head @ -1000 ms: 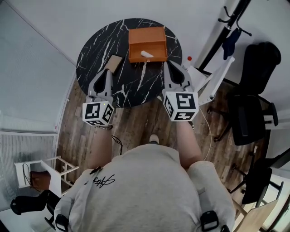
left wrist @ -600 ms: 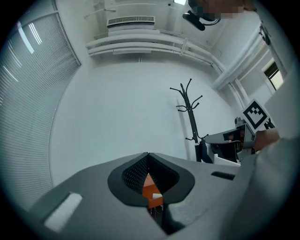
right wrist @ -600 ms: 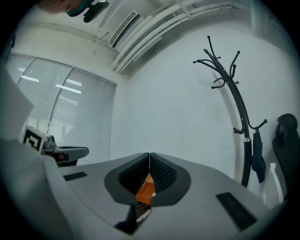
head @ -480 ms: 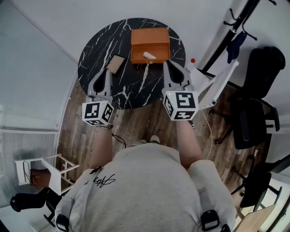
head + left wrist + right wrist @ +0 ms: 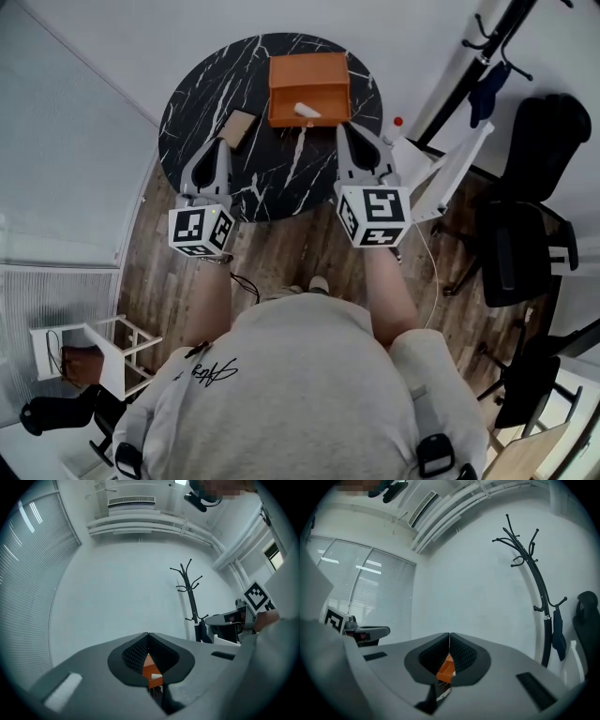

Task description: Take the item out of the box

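Nothing moved — item (image 5: 305, 111) in box (image 5: 309, 75), beyond fingers (image 5: 349, 142)

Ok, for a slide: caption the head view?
Shut left claw and right claw face an orange box holding a white item on a marble table.

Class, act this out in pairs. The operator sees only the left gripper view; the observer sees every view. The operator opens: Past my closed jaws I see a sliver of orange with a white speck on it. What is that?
Observer: An open orange box at the far side of a round black table. The speck is a small white item lying inside it.
Operator: Is anything else on the table?
Observer: A small tan block lies left of the box, just ahead of your left hand-held gripper.
Operator: And the other one?
Observer: The right hand-held gripper is shut and empty, its tips near the box's front right corner.
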The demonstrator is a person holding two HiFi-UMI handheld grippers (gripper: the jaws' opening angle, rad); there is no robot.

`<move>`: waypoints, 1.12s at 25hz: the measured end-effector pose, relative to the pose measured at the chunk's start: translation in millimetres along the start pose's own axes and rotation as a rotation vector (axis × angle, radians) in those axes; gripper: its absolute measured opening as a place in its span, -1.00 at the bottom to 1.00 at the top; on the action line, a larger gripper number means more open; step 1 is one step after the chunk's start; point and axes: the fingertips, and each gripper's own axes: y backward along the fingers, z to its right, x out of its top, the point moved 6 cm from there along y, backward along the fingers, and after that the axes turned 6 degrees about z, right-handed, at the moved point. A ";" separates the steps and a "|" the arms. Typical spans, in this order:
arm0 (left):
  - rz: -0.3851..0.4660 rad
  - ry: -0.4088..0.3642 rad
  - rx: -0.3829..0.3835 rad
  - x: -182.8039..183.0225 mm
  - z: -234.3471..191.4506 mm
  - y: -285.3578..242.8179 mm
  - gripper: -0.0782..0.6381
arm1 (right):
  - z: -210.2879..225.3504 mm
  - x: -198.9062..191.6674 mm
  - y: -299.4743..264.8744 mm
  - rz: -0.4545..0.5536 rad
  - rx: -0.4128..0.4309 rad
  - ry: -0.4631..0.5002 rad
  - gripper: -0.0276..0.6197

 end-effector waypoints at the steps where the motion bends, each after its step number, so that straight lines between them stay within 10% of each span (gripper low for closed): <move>1: 0.001 -0.002 0.000 0.5 1.0 -0.1 -0.77 | 0.5 0.2 0.4 0.000 0.002 0.001 -0.88; 28: -0.025 0.005 -0.012 -18.5 -11.1 -20.5 -0.77 | 10.9 -10.7 -30.5 -0.010 0.025 -0.007 -0.88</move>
